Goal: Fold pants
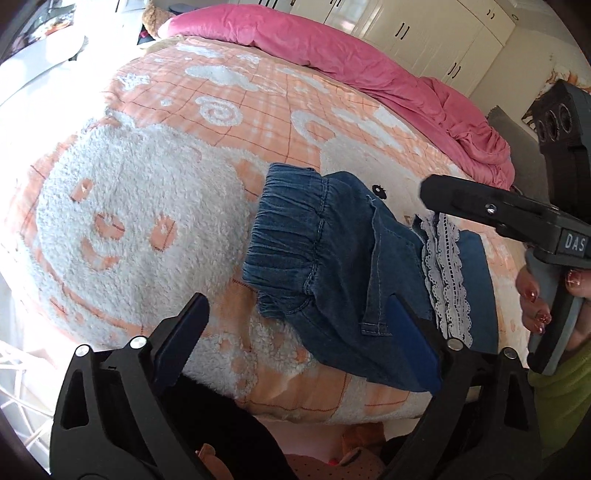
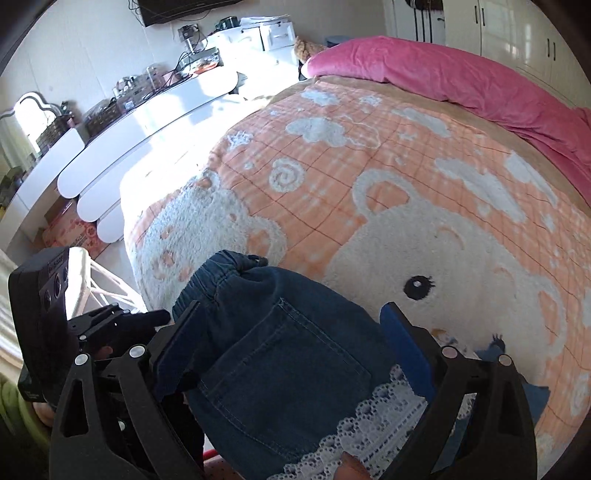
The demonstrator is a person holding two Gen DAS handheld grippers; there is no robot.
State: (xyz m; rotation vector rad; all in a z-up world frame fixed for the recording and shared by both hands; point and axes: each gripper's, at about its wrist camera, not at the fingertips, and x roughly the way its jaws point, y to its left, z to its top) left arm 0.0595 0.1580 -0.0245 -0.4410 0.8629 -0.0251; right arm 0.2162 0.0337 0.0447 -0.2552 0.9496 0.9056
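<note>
Small dark denim pants [image 1: 325,258] with white lace trim [image 1: 447,273] lie folded in a compact bundle on the orange and white fleece blanket [image 1: 147,206], elastic waistband toward the left. My left gripper [image 1: 295,306] hovers open over the bundle's near edge; its right finger overlaps the denim and its left finger is off it. My right gripper [image 1: 432,195] comes in from the right, a hand with painted nails [image 1: 535,299] on its handle. In the right wrist view the right gripper [image 2: 290,310] stands open astride the pants [image 2: 280,362], back pocket facing up, with the left gripper [image 2: 155,317] beside the waistband.
A crumpled pink duvet [image 1: 369,66] lies along the far side of the bed, with white wardrobes [image 1: 424,33] behind it. A white cluttered dresser [image 2: 147,110] runs past the bed's left edge, and a white rack [image 2: 107,291] stands near the corner. A green sleeve [image 1: 565,387] shows at lower right.
</note>
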